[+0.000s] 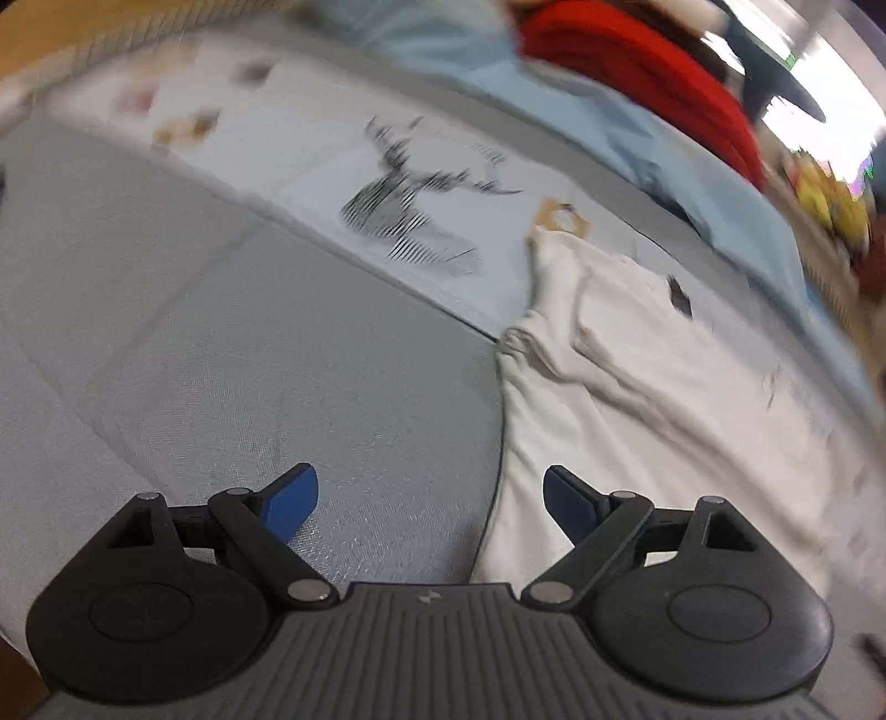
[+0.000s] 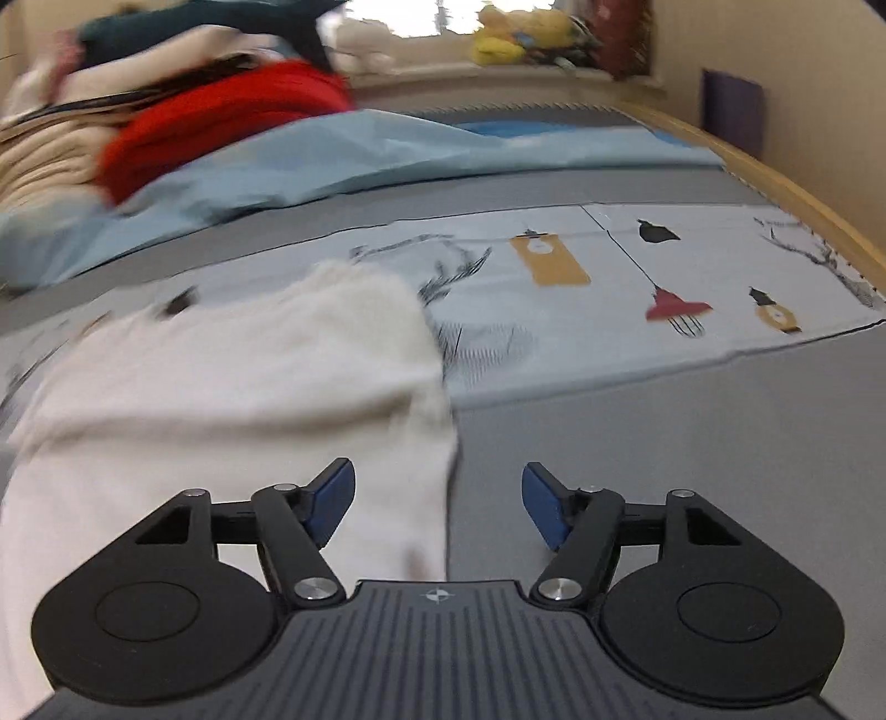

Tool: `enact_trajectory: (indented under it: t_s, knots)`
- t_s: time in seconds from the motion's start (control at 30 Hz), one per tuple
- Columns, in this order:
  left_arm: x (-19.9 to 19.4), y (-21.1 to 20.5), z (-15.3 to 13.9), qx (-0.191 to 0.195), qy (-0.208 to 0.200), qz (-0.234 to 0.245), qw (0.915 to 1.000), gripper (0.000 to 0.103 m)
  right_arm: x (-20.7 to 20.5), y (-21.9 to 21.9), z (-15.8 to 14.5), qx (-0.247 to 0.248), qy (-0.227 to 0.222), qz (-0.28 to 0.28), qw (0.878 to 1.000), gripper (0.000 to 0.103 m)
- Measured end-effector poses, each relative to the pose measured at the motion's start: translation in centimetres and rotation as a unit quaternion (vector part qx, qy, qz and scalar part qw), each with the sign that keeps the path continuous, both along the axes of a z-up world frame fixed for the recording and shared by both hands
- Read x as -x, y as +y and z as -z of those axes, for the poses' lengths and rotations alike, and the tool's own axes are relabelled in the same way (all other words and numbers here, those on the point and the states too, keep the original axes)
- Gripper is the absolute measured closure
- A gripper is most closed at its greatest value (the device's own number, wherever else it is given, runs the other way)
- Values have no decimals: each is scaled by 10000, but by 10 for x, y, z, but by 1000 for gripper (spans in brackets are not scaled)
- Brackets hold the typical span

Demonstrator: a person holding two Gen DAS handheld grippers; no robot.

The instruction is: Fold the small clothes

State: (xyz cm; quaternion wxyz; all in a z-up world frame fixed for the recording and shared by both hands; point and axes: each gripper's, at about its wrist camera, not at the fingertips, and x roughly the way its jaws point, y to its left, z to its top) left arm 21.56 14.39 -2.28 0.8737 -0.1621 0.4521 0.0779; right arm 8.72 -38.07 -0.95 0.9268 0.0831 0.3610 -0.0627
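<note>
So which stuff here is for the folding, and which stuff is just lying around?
For the folding:
- white garment, spread on the bed
- left gripper, open
- right gripper, open

Just lying about:
- red cloth on the pile
- light blue sheet
- yellow plush toy by the window
- patterned bed cover

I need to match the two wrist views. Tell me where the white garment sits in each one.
Left wrist: white garment fills the right half, beside the open left gripper.
Right wrist: white garment fills the left, under the open right gripper.
Shared landmark: red fabric behind.
</note>
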Motion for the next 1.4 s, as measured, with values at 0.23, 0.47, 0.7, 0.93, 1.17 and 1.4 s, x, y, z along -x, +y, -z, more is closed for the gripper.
enact_trajectory:
  t_s: [0.23, 0.47, 0.7, 0.93, 1.17, 1.4]
  knots:
    - [80, -70, -8, -587, -235, 709, 9955, 11, 143, 15, -1, 11, -486, -485, 9976, 31]
    - [162, -80, 2, -859, -339, 740, 9930, 11, 189, 31, 2, -312, -757, -537, 9952, 30]
    - [195, -71, 3, -1154, -400, 522, 9911, 11, 200, 49, 1, -100, -860, -901, 9922, 30]
    - [198, -67, 8, -1327, -347, 565, 9889, 11, 200, 51, 3, -212, -799, -918, 9923, 30]
    - [190, -65, 14, -1246, -264, 580, 9902, 11, 195, 57, 8, -82, -700, -1020, 9923, 30]
    - [182, -61, 22, -1246, -134, 531, 9907, 11, 186, 57, 15, -69, -540, -1019, 9933, 30]
